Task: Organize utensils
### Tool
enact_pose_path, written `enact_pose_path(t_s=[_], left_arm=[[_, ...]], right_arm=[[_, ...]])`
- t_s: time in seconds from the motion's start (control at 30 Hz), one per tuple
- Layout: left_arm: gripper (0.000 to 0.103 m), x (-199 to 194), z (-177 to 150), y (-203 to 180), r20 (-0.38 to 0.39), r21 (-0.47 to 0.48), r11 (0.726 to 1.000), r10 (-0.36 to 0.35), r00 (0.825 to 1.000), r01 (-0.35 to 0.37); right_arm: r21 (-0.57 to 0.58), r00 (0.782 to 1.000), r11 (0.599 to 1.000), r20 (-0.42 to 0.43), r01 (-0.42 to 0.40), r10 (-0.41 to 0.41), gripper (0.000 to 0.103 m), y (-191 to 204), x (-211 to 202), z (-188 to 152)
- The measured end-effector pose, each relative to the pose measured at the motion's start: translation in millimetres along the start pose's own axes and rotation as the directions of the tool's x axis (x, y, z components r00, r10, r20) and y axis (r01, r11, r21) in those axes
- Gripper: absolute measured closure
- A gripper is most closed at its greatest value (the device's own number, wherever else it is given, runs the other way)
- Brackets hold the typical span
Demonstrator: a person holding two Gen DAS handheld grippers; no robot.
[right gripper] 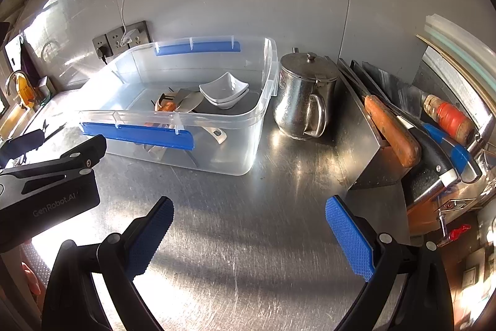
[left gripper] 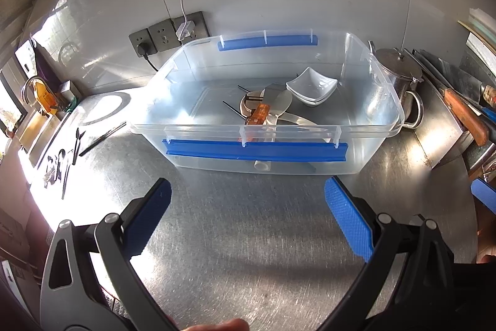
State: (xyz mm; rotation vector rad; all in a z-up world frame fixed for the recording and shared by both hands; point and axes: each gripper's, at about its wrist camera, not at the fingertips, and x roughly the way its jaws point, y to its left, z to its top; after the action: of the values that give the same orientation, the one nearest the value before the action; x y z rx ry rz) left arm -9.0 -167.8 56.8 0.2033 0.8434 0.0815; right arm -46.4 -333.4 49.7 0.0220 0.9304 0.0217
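Both claws gape wide, empty, before the bin (left gripper: 266,126).
Only the left view shows loose cutlery (left gripper: 66,158); the right shows knives (right gripper: 392,131).

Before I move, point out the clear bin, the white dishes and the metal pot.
clear bin (left gripper: 310,163), left wrist view, near wall.
white dishes (right gripper: 223,92), right wrist view, top dish's inside.
metal pot (right gripper: 297,101), right wrist view, body.

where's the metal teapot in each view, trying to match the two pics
Left wrist view: the metal teapot is at right of centre, partly behind the clear bin's right wall.
Right wrist view: the teapot stands near centre, in full view, just right of the bin.
Shared landmark: the stacked white dishes in the bin.
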Motion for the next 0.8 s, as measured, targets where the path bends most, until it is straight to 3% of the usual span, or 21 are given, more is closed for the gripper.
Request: enact_pose_path(t_s=[0.8], left_arm=[[0.008, 14, 8, -9, -0.008, 0.019, 0.999, -0.027, 1.0, 0.027]], right_arm=[[-0.006, 1.0, 1.0, -0.003, 0.031, -0.031, 0.005, -5, 10, 6]])
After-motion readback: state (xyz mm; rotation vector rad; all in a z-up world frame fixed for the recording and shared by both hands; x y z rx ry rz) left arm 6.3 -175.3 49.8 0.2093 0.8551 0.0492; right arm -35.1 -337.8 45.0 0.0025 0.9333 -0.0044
